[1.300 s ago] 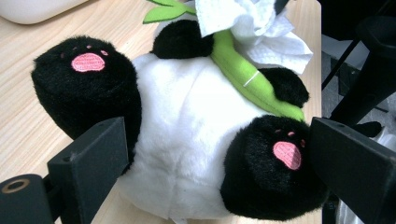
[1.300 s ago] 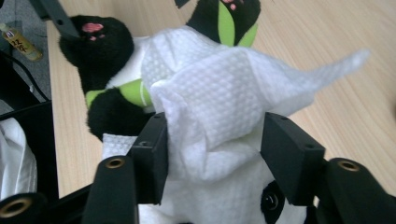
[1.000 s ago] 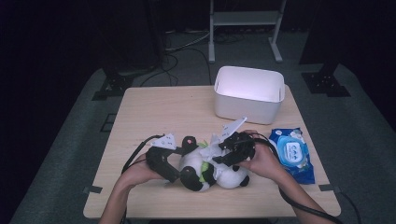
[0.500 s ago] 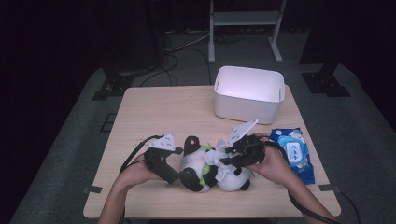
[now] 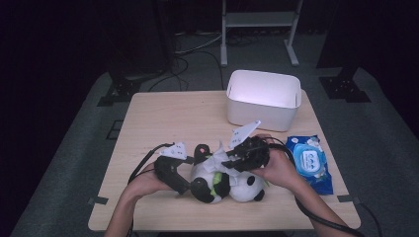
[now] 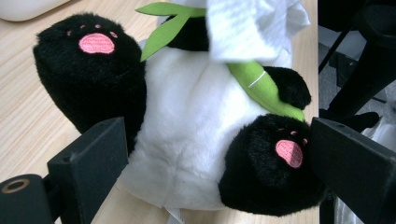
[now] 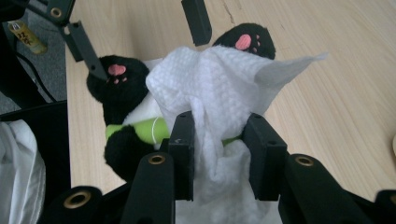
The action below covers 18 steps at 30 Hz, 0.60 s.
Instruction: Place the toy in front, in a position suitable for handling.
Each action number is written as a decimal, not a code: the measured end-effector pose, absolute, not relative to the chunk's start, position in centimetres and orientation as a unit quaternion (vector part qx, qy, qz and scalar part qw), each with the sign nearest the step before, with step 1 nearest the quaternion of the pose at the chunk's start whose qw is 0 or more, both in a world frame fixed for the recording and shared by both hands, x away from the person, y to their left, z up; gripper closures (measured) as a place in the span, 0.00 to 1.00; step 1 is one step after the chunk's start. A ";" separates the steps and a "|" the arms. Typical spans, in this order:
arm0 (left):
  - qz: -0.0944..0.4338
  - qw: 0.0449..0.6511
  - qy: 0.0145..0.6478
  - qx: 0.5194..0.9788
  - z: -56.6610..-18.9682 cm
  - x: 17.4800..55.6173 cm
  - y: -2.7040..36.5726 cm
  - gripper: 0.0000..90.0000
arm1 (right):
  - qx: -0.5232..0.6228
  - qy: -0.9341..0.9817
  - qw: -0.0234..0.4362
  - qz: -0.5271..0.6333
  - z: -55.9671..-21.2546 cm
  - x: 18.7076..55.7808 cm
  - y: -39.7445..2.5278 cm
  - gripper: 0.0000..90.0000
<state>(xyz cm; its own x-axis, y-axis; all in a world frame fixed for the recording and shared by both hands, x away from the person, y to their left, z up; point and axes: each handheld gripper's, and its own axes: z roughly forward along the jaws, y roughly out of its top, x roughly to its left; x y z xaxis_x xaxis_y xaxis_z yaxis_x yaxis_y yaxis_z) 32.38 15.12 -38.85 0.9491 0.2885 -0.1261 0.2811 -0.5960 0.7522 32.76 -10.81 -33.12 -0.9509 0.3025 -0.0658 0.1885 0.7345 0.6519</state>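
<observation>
A black-and-white panda plush (image 5: 239,186) lies on its back near the table's front edge, a green leaf (image 6: 261,84) across its white belly (image 6: 196,121). My left gripper (image 5: 188,183) is open, its jaws spread wide at the panda's two legs, the right jaw against a pink-soled foot (image 6: 287,151). My right gripper (image 7: 217,126) is shut on a crumpled white wipe (image 7: 219,79). It holds the wipe down on the panda's chest (image 7: 121,93). In the high view the wipe (image 5: 213,162) drapes over the plush under my right gripper (image 5: 231,163).
A white plastic bin (image 5: 264,98) stands at the table's back right. A blue pack of wet wipes (image 5: 309,163) lies flat by the right edge, just beyond my right hand. Bare wood (image 5: 168,118) stretches across the table's left and back.
My right gripper slid to the right with the wipe, then came back left over the panda. The left gripper and the plush have barely shifted.
</observation>
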 end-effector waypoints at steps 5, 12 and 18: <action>0.004 0.423 0.159 0.892 -38.9 32.4 15.1 0.06 | 0.129 0.931 0.074 0.334 -33.0 33.6 -9.6 0.72; 0.003 0.421 0.157 0.894 -38.9 32.4 15.0 0.06 | 0.117 0.935 0.070 0.329 -32.7 34.0 -7.7 0.71; 0.006 0.420 0.153 0.895 -38.8 32.3 15.0 0.06 | 0.103 0.941 0.056 0.316 -33.2 34.2 -6.2 0.75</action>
<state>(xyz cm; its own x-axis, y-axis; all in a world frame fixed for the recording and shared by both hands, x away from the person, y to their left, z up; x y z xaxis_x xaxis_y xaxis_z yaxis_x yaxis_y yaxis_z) 32.33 15.03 -38.78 0.9531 0.2786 -0.1182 0.2690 -0.6006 0.7529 34.19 -6.18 -33.17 -0.9727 0.2288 -0.0396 0.1585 0.7788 0.6069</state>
